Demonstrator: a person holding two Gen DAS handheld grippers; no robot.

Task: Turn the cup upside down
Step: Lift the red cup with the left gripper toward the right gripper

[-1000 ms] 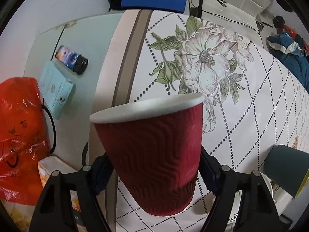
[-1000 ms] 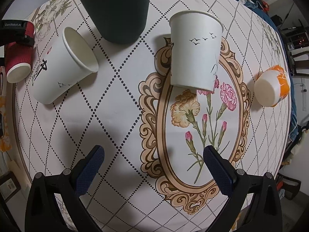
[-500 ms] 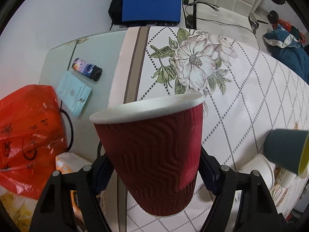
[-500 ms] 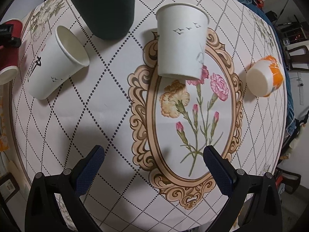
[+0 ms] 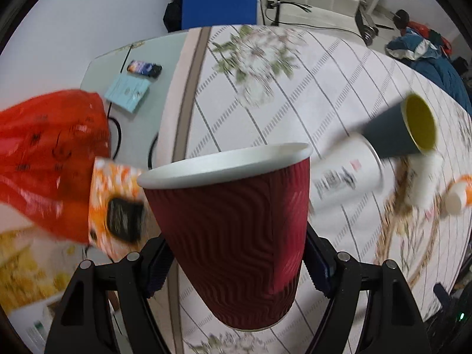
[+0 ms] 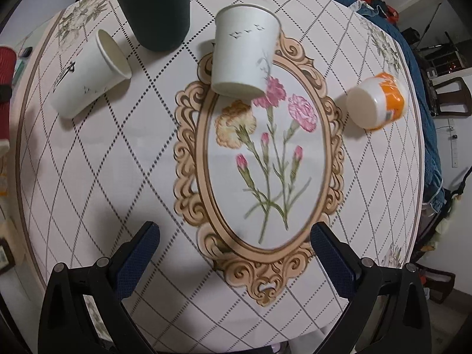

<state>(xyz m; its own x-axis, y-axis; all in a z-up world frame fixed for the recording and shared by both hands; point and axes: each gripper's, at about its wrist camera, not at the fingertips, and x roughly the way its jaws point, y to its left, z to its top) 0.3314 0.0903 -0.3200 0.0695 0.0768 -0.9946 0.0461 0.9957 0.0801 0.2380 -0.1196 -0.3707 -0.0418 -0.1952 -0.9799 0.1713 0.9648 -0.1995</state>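
Observation:
My left gripper is shut on a dark red ribbed paper cup with a white rim, held in the air above the table's left side. The cup also shows at the left edge of the right wrist view. My right gripper is open and empty above the flowered tablecloth.
On the table are a white paper cup lying on its side, an upright dark green cup with yellow inside, a white cup with birds and a small orange and white cup. A red plastic bag sits left.
My left gripper has swung with the red cup, so the other cups came into its view at right. My right gripper has drifted a little over the table.

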